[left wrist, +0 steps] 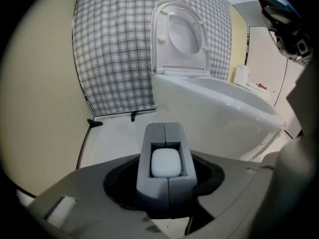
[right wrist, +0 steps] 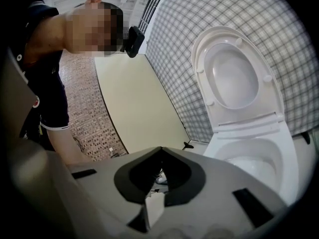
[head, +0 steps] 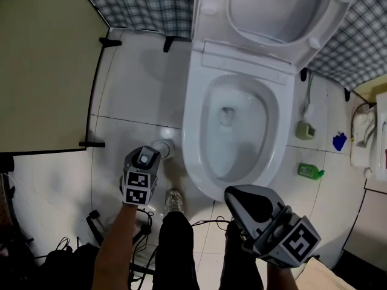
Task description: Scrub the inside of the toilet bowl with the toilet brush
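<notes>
The white toilet (head: 195, 132) stands with its lid and seat (head: 275, 8) raised, and water lies in the bowl (head: 233, 122). On the floor at its left sits the white toilet brush (head: 163, 148). My left gripper (head: 151, 156) points down at it. In the left gripper view the grey fingers (left wrist: 144, 153) of that gripper (left wrist: 166, 131) meet in a box around the brush's white handle end (left wrist: 165, 162), shut on it. My right gripper (head: 234, 193) hovers over the bowl's front rim. Its jaws (right wrist: 160, 149) meet at the tips with nothing between them.
A beige partition (head: 42, 59) stands close on the left. Right of the toilet lie a green bottle (head: 309, 171), a blue object (head: 339, 141) and a grey-green piece on a hose (head: 304, 130). Cables (head: 142, 225) and the person's shoe (head: 174, 200) are by the front.
</notes>
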Tool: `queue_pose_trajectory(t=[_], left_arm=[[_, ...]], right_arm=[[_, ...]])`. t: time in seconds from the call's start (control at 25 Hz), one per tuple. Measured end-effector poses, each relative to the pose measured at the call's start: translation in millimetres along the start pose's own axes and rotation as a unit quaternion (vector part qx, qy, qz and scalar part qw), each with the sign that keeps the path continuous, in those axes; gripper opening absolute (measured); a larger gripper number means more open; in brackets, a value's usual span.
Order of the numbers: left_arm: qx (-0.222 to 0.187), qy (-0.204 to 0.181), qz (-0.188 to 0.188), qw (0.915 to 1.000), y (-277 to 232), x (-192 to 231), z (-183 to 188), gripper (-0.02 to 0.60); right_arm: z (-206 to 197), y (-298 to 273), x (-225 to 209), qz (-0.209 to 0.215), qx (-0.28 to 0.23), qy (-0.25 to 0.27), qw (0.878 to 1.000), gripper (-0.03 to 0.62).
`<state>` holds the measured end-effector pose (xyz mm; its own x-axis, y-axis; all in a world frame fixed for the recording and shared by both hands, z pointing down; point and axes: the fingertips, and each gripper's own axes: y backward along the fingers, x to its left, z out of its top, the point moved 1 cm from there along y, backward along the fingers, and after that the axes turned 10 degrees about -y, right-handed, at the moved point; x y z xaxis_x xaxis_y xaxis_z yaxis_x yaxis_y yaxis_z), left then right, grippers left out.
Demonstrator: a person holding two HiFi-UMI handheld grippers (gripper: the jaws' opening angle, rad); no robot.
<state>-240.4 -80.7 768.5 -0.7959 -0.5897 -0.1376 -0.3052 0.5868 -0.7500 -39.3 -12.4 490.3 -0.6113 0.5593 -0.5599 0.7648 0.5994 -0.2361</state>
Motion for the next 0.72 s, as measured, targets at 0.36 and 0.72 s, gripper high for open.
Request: queue_pose_trajectory(t=[0.36, 0.72], left_arm=[[-0.034, 0.023, 0.041, 0.9983, 109.2, 28.1, 63.3, 0.21], [-0.161, 0.004, 0.075, 0.984, 239.5, 53.0, 204.3, 0.21]], right_arm=[[34.0, 30.1, 18.6, 0.003, -0.025, -0.002, 1.0, 0.0], [73.4, 53.0, 26.9, -0.001, -0.053, 0.018, 0.998, 0.0]])
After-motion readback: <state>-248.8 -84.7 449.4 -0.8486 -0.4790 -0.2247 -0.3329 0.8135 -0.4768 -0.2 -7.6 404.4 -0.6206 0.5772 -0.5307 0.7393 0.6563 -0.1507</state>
